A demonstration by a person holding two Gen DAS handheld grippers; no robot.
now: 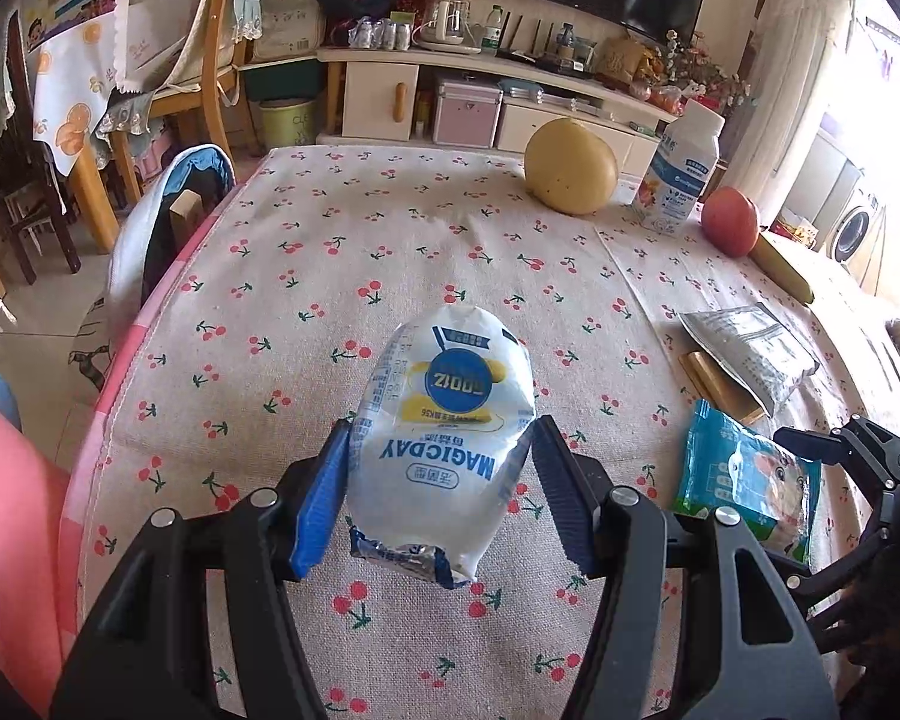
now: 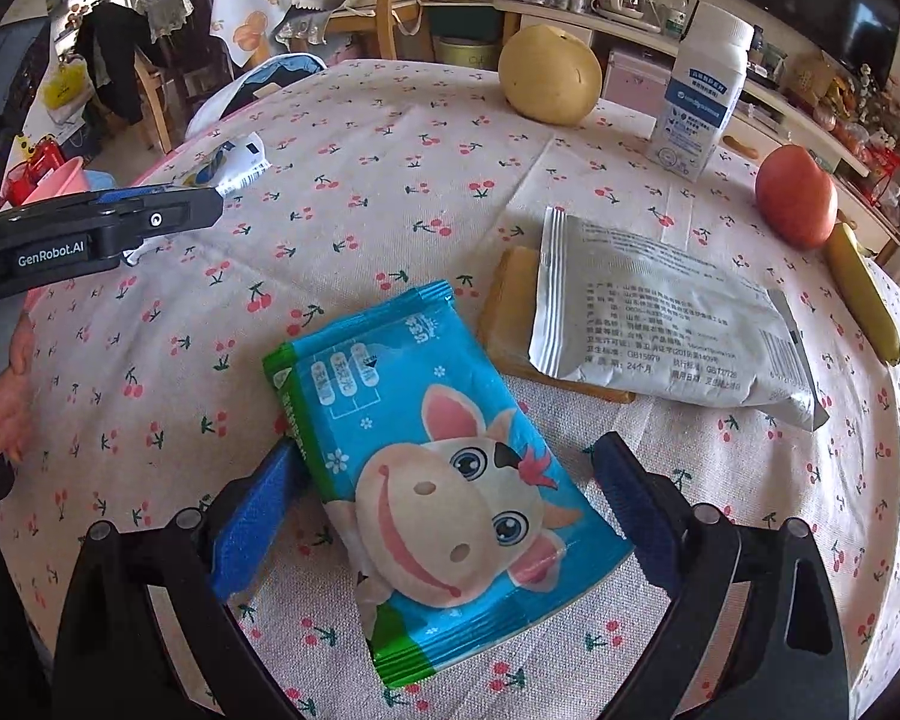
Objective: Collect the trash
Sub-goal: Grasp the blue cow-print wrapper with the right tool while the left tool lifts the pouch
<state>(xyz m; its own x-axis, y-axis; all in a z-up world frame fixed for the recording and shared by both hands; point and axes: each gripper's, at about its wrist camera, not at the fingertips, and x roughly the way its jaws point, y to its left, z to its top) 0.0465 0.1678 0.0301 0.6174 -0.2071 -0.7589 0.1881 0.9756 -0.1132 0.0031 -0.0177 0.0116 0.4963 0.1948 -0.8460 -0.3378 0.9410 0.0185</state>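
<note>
My left gripper (image 1: 441, 450) is shut on a white MAGICDAY wrapper (image 1: 444, 420), its blue pads pressing both sides, holding it just above the cherry-print tablecloth. The same wrapper (image 2: 234, 165) shows in the right wrist view beyond the left gripper's fingers (image 2: 168, 210). My right gripper (image 2: 450, 480) is open around a blue wrapper with a cartoon cow (image 2: 438, 480) that lies flat on the cloth; this wrapper also shows in the left wrist view (image 1: 744, 480). A grey foil packet (image 2: 660, 324) lies behind it on a yellow-brown flat piece (image 2: 510, 312).
At the far side of the table stand a yellow pear (image 1: 570, 165), a white bottle (image 1: 684, 171), a red apple (image 1: 729, 219) and a yellow stick-shaped item (image 1: 786, 267). A pink bin (image 1: 12, 510) is at the left table edge. Chairs and a TV cabinet stand beyond.
</note>
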